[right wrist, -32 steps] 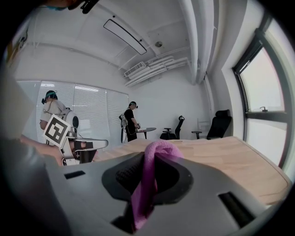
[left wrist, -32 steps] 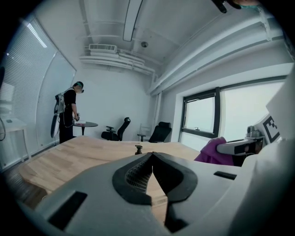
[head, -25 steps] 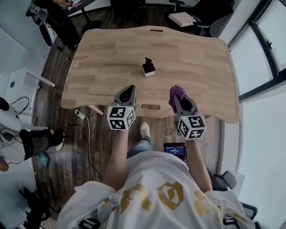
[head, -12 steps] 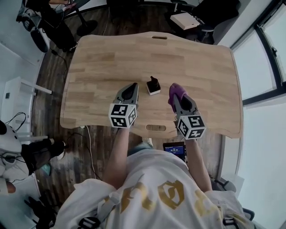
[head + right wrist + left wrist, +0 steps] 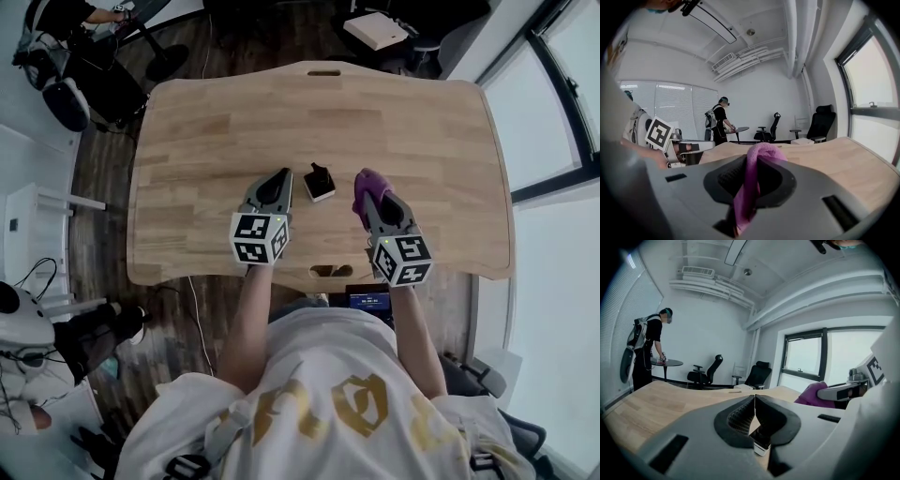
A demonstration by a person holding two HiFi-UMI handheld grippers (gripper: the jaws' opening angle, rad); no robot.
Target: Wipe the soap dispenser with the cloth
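On table (image 5: 206,141): soap dispenser (image 5: 319,182) beside left tool (image 5: 280,176) | right tool (image 5: 374,200) grips cloth (image 5: 366,183)

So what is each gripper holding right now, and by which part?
The right gripper pinches the purple cloth mid-fold, a bunch poking past its tips. The left gripper is shut on nothing.

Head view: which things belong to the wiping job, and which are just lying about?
Job: soap dispenser; purple cloth; right gripper holding it; left gripper, shut and empty.
Lying about: white box beyond the table; screen below its near edge.
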